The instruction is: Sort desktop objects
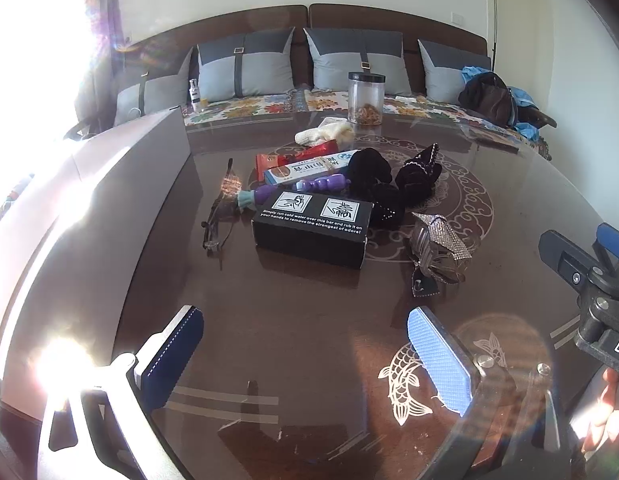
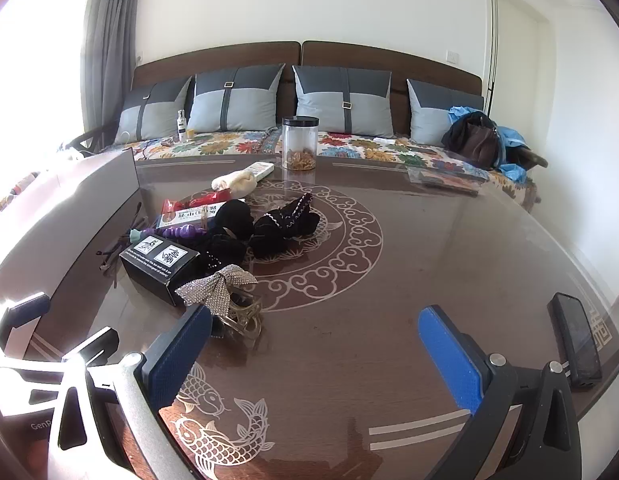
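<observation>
**Sorting not yet begun: both grippers empty above the pile**

The table (image 2: 429, 240) carries an unsorted heap left of centre. Largest in it is the black box (image 1: 309, 228), with the black scrunchies (image 1: 369, 168) behind it, the sequin bow clip (image 1: 439, 248) just beside it, and the glasses (image 1: 217, 216) on its other side. A phone (image 2: 575, 340) lies well apart (near the table's right edge). The left gripper (image 1: 305, 360) and right gripper (image 2: 321, 356) both hover wide open, holding nothing. Judged next: choose one item, probably the nearby clip, and close on it.

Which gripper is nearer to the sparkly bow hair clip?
Right. The right gripper has the sparkly bow hair clip just beyond its left finger; the left gripper is farther back.
</observation>
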The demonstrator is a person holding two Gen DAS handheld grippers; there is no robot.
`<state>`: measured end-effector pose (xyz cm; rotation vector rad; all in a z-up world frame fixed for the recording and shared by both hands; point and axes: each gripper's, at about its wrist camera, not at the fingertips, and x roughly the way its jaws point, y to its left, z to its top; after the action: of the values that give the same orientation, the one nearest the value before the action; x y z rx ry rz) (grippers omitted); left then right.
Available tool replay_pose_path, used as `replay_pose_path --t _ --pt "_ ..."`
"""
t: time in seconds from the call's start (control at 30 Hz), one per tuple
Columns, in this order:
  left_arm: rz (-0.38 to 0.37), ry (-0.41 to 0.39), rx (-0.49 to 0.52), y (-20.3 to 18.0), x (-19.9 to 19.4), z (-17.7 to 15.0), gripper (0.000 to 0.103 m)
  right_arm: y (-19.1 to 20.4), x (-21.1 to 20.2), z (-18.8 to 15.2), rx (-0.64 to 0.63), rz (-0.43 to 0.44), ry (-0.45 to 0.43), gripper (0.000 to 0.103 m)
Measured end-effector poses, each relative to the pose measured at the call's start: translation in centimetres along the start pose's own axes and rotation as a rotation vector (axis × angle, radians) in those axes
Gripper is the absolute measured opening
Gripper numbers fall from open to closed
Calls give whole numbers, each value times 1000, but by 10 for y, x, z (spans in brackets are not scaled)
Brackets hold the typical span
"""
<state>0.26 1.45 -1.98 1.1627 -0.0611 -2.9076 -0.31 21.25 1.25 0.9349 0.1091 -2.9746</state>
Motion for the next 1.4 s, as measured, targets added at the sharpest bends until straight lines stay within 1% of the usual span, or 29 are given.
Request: replay_pose_path --t 0.43,1.23,1.4 --pt "-6 13 -15 4 2 0 103 4 2 -1 -20 9 4 103" --pt "3 40 8 0 11 -4 103 7 4 -2 -24 24 6 103" --pt "-7 44 21 0 12 -5 103 7 5 -2 -22 25 10 103"
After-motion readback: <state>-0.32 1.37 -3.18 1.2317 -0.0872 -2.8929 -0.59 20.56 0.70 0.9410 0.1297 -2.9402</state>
